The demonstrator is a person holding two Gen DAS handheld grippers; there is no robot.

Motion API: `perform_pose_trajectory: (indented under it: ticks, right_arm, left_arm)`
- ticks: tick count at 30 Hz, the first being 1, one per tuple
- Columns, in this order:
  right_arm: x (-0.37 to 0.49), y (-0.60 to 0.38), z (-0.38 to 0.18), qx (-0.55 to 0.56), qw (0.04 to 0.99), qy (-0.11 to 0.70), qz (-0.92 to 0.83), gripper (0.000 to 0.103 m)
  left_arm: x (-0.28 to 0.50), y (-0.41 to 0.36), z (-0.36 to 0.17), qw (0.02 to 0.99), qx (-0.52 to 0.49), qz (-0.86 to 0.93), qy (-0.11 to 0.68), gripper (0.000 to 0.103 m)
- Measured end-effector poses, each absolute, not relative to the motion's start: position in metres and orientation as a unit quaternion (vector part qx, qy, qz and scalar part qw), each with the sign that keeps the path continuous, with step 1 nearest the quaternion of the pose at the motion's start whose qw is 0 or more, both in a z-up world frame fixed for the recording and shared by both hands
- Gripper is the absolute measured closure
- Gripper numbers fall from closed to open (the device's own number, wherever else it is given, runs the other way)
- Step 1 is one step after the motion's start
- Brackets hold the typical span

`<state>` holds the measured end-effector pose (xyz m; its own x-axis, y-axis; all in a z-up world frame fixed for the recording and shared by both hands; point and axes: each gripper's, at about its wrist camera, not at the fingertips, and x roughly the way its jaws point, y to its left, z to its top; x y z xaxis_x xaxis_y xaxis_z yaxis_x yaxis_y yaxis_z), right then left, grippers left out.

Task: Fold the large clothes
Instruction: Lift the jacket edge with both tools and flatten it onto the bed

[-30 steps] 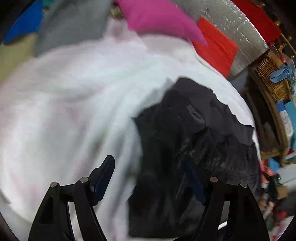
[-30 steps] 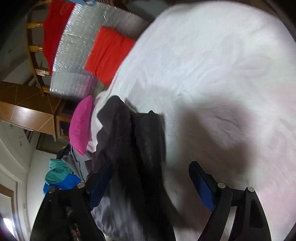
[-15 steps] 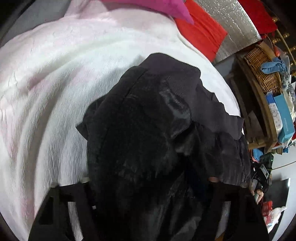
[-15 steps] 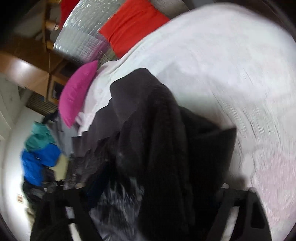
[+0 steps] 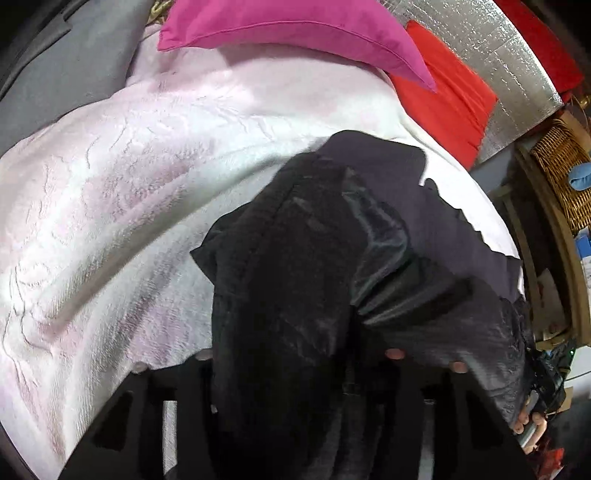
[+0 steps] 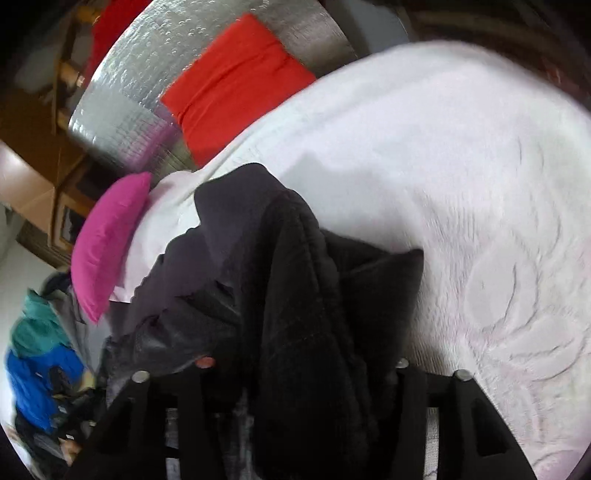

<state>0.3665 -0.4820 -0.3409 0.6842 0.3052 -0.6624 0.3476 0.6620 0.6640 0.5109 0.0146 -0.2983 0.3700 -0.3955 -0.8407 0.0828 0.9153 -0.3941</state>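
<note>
Over the bed (image 5: 110, 206) I am holding a dark garment (image 5: 295, 295) up in both grippers, and it is hanging bunched and draped, its far part trailing onto the white cover near the pink pillow (image 5: 288, 33). Judging by that, folding is barely starting: nothing is laid flat, no crease is made, and the whole job of spreading, halving and squaring is left.

The left gripper (image 5: 295, 369) is buried in the cloth. The fabric is running down between its fingers and hiding the pads, and since the jaws have just been closing with the cloth between them, I am reading it as clamping on the garment. The right gripper (image 6: 299, 373) is the same: a thick fold is passing between the fingers and covering the tips, and its jaws have just been closing on it too.

Against a second ago, much is differing. Then both grippers were standing wide apart with blue pads showing and the garment was lying crumpled on the cover ahead of them. Now the pads are out of sight under cloth, the garment is filling the lower half of both views, and the red cushion (image 6: 236, 85) and silver sheet (image 6: 136, 110) are sitting nearer the frame tops.
</note>
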Motion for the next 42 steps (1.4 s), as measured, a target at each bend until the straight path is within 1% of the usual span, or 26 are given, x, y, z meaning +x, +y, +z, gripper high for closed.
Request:
perform_pose_trajectory:
  ticks: [2,3,6,10,11,12,13,14,16,19,20,23,25,28,31,34,37,38,40,42]
  right_arm:
    - [0.357,-0.488,-0.337,0.437,0.808,0.397,-0.008,0.041]
    - [0.349,-0.492,-0.335,0.445,0.805,0.391,-0.007,0.037]
    - [0.319,-0.505,-0.326,0.450,0.811,0.374,-0.005,0.029]
    - [0.286,-0.518,-0.328,0.467,0.803,0.370,-0.007,0.029]
    - [0.281,-0.515,-0.330,0.457,0.808,0.372,-0.018,0.029]
    - [0.279,-0.512,-0.333,0.445,0.812,0.375,-0.027,0.033]
    - [0.279,-0.508,-0.337,0.432,0.816,0.382,-0.045,0.039]
    - [0.282,-0.503,-0.346,0.430,0.809,0.397,-0.058,0.048]
    - [0.284,-0.499,-0.345,0.431,0.806,0.399,-0.077,0.048]
    - [0.287,-0.497,-0.319,0.394,0.818,0.408,-0.096,0.048]
    - [0.286,-0.500,-0.305,0.388,0.825,0.398,-0.100,0.048]
    - [0.284,-0.510,-0.264,0.391,0.857,0.324,-0.093,0.048]
    - [0.299,-0.508,-0.250,0.392,0.862,0.313,-0.072,0.048]
    - [0.348,-0.494,-0.248,0.383,0.857,0.340,-0.052,0.048]
    - [0.400,-0.474,-0.261,0.367,0.853,0.369,-0.048,0.048]
    - [0.437,-0.460,-0.286,0.359,0.838,0.407,-0.048,0.048]
    - [0.467,-0.458,-0.312,0.345,0.824,0.442,-0.076,0.047]
    - [0.475,-0.459,-0.317,0.337,0.826,0.444,-0.084,0.047]
    - [0.484,-0.459,-0.318,0.320,0.832,0.442,-0.099,0.048]
    - [0.484,-0.459,-0.315,0.315,0.832,0.444,-0.105,0.048]
  left_arm:
    - [0.510,0.022,-0.297,0.808,-0.160,-0.148,0.547,0.042]
    - [0.504,0.025,-0.291,0.811,-0.158,-0.150,0.543,0.044]
    - [0.481,0.042,-0.266,0.840,-0.128,-0.157,0.504,0.042]
    - [0.450,0.058,-0.246,0.864,-0.110,-0.146,0.469,0.032]
    - [0.443,0.058,-0.248,0.867,-0.094,-0.136,0.470,0.032]
    - [0.442,0.053,-0.255,0.865,-0.073,-0.125,0.480,0.031]
    - [0.445,0.043,-0.266,0.859,-0.051,-0.108,0.497,0.031]
    - [0.449,0.035,-0.283,0.847,-0.037,-0.093,0.522,0.030]
    - [0.448,0.040,-0.293,0.845,-0.053,-0.085,0.526,0.028]
    - [0.449,0.044,-0.278,0.840,-0.053,-0.084,0.533,0.028]
    - [0.450,0.046,-0.266,0.846,-0.044,-0.087,0.525,0.028]
    - [0.456,0.042,-0.226,0.873,-0.029,-0.094,0.478,0.028]
    - [0.468,0.031,-0.207,0.883,-0.025,-0.102,0.458,0.028]
    - [0.500,-0.007,-0.204,0.884,0.006,-0.104,0.456,0.028]
    - [0.526,-0.036,-0.221,0.877,0.015,-0.100,0.470,0.028]
    - [0.555,-0.062,-0.250,0.857,0.011,-0.090,0.506,0.028]
    - [0.573,-0.067,-0.273,0.849,0.024,-0.060,0.524,0.028]
    - [0.580,-0.069,-0.280,0.848,0.029,-0.054,0.526,0.026]
    - [0.590,-0.073,-0.288,0.848,0.038,-0.046,0.526,0.018]
    - [0.591,-0.074,-0.289,0.852,0.043,-0.037,0.521,0.016]
